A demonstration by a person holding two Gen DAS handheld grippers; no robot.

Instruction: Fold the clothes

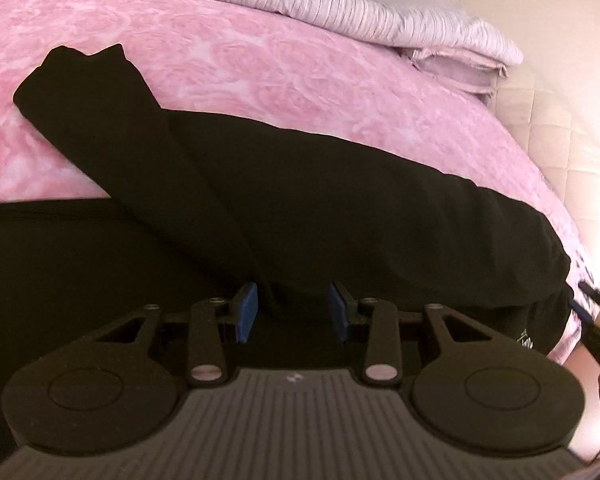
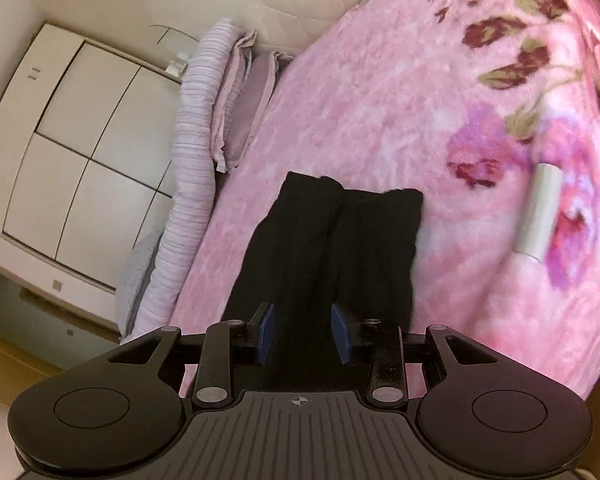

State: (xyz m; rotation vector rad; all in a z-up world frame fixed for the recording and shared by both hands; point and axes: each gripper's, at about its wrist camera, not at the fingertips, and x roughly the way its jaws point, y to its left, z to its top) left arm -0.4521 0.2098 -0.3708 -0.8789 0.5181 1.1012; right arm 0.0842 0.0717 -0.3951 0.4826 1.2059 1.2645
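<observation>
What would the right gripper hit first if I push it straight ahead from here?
The black garment: it already lies between the open right gripper and stretches ahead over the pink blanket. How close the fabric is remains unclear.

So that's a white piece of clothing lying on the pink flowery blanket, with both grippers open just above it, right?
Not quite: the garment is black, not white, as the right wrist view shows plainly. The rest holds: it lies on the pink flowery blanket, and both the left gripper and the right gripper have their blue-padded jaws apart over the cloth.
</observation>
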